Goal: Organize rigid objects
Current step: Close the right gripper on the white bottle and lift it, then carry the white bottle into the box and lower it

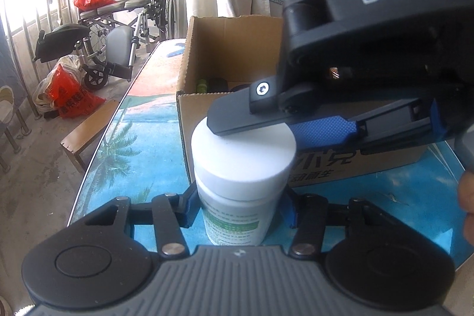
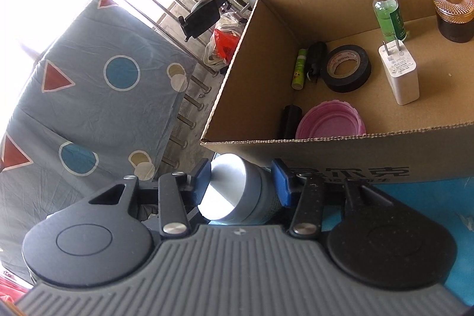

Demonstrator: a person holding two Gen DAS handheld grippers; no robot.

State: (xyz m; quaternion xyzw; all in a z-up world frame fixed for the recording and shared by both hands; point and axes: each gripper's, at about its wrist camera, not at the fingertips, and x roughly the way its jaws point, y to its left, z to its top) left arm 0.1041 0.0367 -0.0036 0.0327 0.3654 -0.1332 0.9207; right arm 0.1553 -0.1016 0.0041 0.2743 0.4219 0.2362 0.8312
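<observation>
Standing on the table (image 1: 142, 144) beside the cardboard box (image 2: 326, 147), the white bottle (image 1: 237, 185) is squeezed by the left gripper (image 1: 237, 209). The right gripper (image 2: 241, 182) pinches its cap. Next, it probably gets lifted into the box.

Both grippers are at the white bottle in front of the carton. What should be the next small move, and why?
Probably lift the white bottle straight up. The left gripper clamps its body and the right gripper grips its cap, and it stands on the table against the open cardboard box, whose wall it must clear.
</observation>
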